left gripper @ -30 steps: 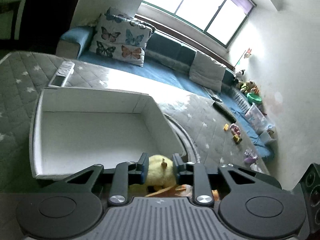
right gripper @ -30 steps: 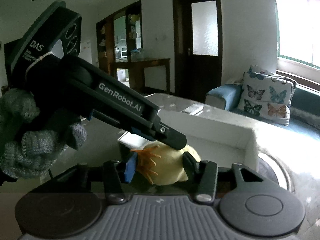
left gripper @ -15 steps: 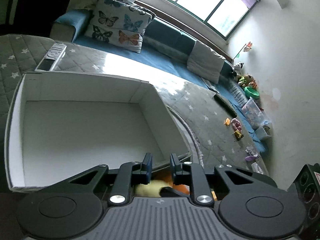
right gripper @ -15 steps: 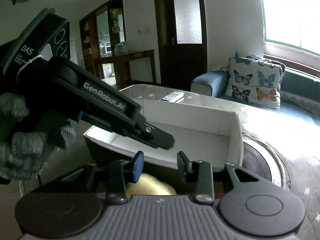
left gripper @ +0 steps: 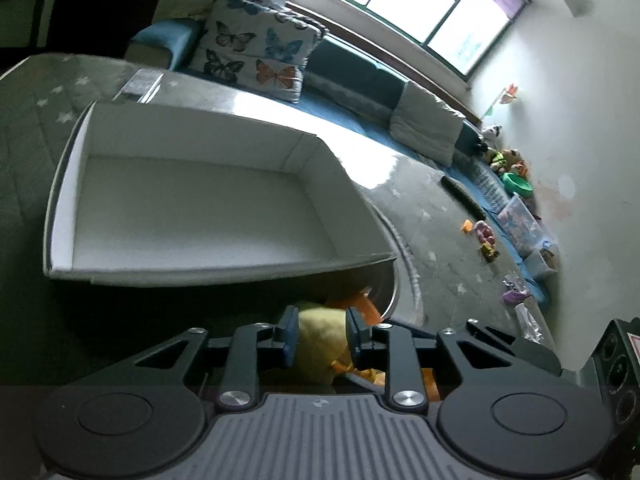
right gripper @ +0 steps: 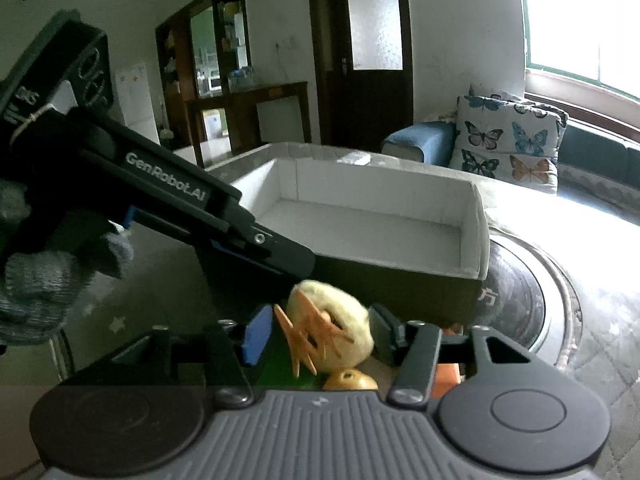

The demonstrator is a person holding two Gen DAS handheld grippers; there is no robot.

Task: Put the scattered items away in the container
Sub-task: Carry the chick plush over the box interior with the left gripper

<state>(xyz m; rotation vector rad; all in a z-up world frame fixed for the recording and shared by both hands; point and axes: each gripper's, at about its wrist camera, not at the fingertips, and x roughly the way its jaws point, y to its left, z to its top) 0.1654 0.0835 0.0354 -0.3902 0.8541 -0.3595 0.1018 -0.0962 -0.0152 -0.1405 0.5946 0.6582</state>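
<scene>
A yellow plush duck (left gripper: 320, 336) with orange feet sits between the fingers of my left gripper (left gripper: 322, 338), which is shut on it, just in front of the near wall of the white box (left gripper: 224, 272). In the right wrist view the duck (right gripper: 332, 328) lies between the wide-apart fingers of my right gripper (right gripper: 320, 334), which is open; the left gripper's finger (right gripper: 224, 220) reaches down onto the duck from the left. The box (right gripper: 472, 236) shows nothing inside.
The box stands on a grey star-patterned mat (left gripper: 440, 232) beside a round dark disc (right gripper: 520, 300). A remote (left gripper: 140, 84) lies beyond the box. Small toys (left gripper: 484, 236) lie on the mat to the right. A yellow fruit-like item (right gripper: 350, 380) lies under the duck.
Both grippers dipped below the box rim and came back up with the duck in view. The box looks nearer and higher than a second ago.
</scene>
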